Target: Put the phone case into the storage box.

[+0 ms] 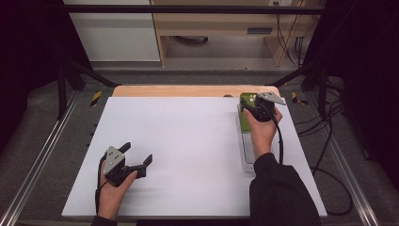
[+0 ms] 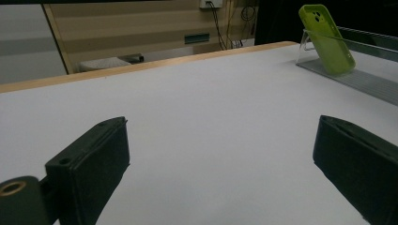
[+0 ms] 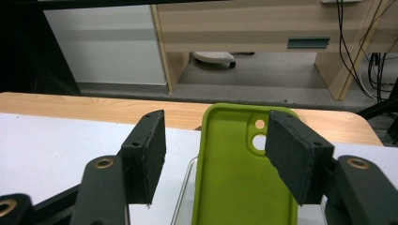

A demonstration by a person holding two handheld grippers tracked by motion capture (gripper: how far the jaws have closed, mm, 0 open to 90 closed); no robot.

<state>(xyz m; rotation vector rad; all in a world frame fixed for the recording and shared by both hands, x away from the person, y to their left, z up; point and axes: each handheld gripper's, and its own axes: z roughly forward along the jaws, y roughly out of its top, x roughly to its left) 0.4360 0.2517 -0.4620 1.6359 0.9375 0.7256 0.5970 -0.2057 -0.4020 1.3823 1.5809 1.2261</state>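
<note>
A white rectangular tabletop (image 1: pixel 188 141) with a pale wooden far edge stands inside a black metal frame (image 1: pixel 188 8). Beyond it lie a grey floor (image 1: pixel 221 52), a white cabinet (image 1: pixel 117 33), a light wooden desk (image 1: pixel 221 21) and hanging black cables (image 1: pixel 294 44).

A lime-green soft plastic phone case (image 3: pixel 234 183) with two round holes is seen at lower centre, flanked by the parted black jaws of the right gripper (image 3: pixel 213 157), over a clear plastic stand (image 3: pixel 184 197).
</note>
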